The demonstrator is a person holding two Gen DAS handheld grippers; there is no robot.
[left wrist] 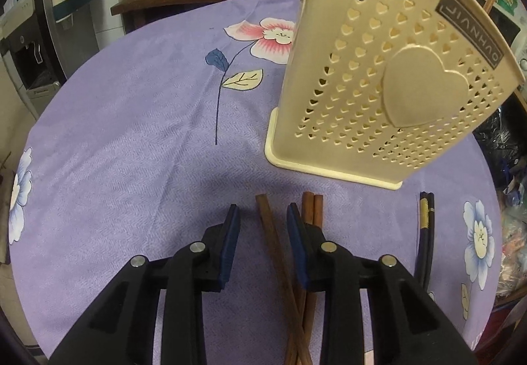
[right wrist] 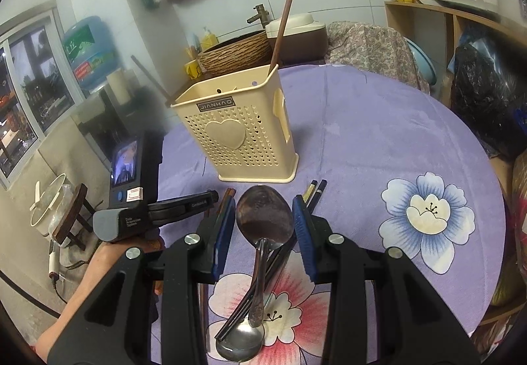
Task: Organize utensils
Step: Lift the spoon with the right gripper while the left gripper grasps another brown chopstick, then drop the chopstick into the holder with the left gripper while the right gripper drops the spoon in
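Two grippers are at work over our purple flowered tabletop. Between the jaws of our left gripper lies one brown wooden chopstick, running lengthwise down the gap; the blue pads stand narrow but apart from it on both sides, so we hold nothing there. Two more brown chopsticks lie just outside the right-hand jaw, partly hidden behind it, and all three cross low in the view where the gripper body cuts them off. Farther right of the jaws a dark pair of chopsticks with a gold band lies on the cloth. Ahead and to the right of the jaws stands the cream utensil holder, perforated with small hearts, its base near the chopstick tips.

For our right gripper, a metal spoon sits between the jaws, its bowl filling most of the gap. We cannot tell whether the pads press on it. Its handle runs back toward us across a second spoon and some dark sticks that are hard to make out. The holder stands straight ahead of these jaws, upright, with one brown chopstick leaning out of its open top. Left of the jaws we see the left gripper's body and a forearm.

Open cloth spreads to the right of the holder as far as the tabletop's curved edge.
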